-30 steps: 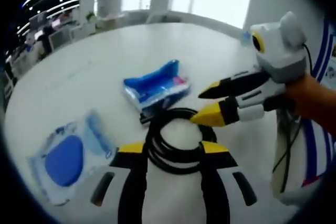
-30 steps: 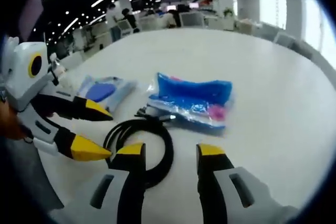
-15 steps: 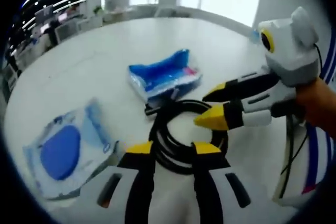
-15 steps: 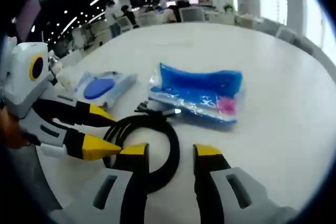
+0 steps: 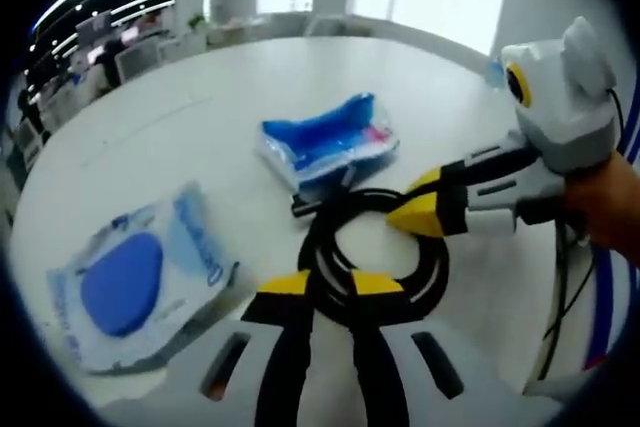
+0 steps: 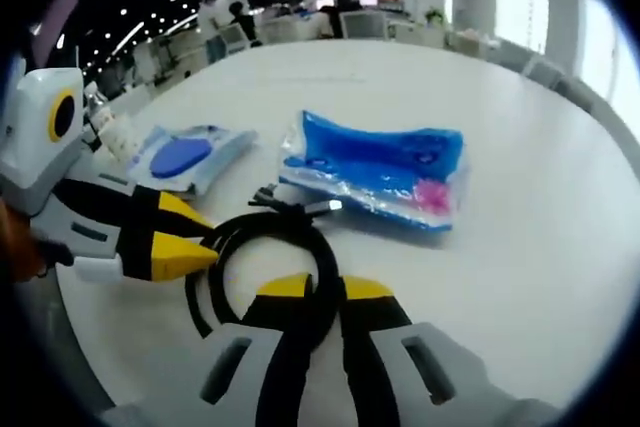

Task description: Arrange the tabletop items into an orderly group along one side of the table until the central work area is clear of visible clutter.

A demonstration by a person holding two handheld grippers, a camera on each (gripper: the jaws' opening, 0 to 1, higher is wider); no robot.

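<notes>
Left gripper view: coiled black cable [image 5: 375, 257] is pinched at 6 o'clock by left tool [image 5: 328, 284]; in right gripper view, right tool [image 6: 318, 289] is likewise clamped on it.

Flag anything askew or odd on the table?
Nothing damaged or spilled. The blue pouch lies on the black cable coil's plug end, so they overlap; the wipes pack lies apart. Both grippers close on the coil.

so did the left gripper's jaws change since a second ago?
Yes. The left gripper has narrowed its jaws: against the black cable coil they stood wide apart, now they pinch in around its near edge.
</notes>
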